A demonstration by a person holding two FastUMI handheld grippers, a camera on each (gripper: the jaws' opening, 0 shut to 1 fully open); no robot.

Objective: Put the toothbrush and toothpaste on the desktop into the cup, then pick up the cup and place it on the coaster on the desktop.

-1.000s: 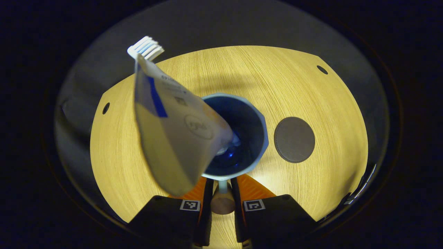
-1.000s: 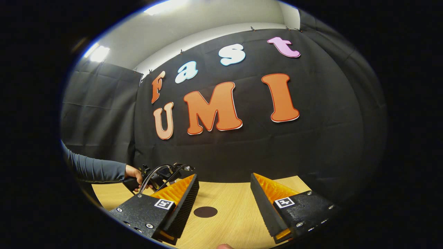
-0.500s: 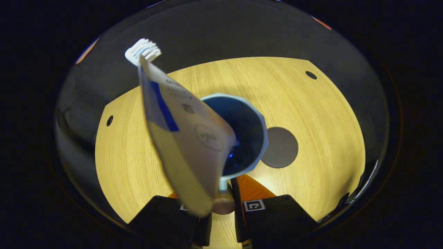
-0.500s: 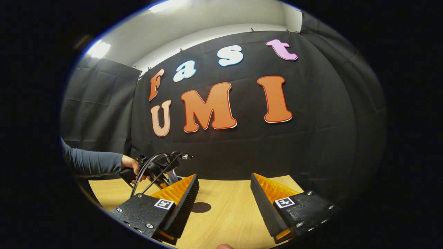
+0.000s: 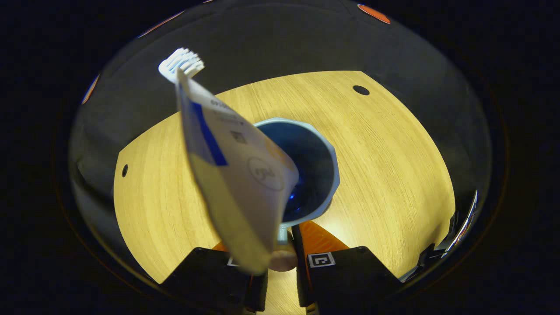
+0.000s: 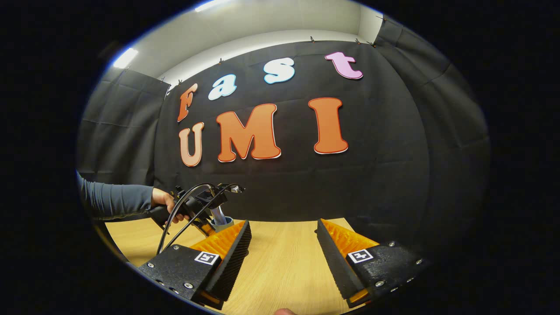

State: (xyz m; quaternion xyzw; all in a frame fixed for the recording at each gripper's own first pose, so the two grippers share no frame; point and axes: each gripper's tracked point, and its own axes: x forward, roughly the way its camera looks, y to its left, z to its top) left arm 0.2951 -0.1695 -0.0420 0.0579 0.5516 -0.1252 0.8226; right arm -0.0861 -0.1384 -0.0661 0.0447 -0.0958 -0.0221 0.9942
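In the left gripper view I see my left gripper (image 5: 282, 245) closed on the handle (image 5: 282, 258) of the blue cup (image 5: 323, 175), which is held above the wooden table (image 5: 393, 166). The toothpaste tube (image 5: 236, 170) leans out of the cup toward 11 o'clock, and the toothbrush (image 5: 181, 63) head shows behind its top. In the right gripper view my right gripper (image 6: 282, 258) has its fingers wide apart and holds nothing; at 9 o'clock a hand (image 6: 164, 203) holds the other gripper with the cup (image 6: 221, 223).
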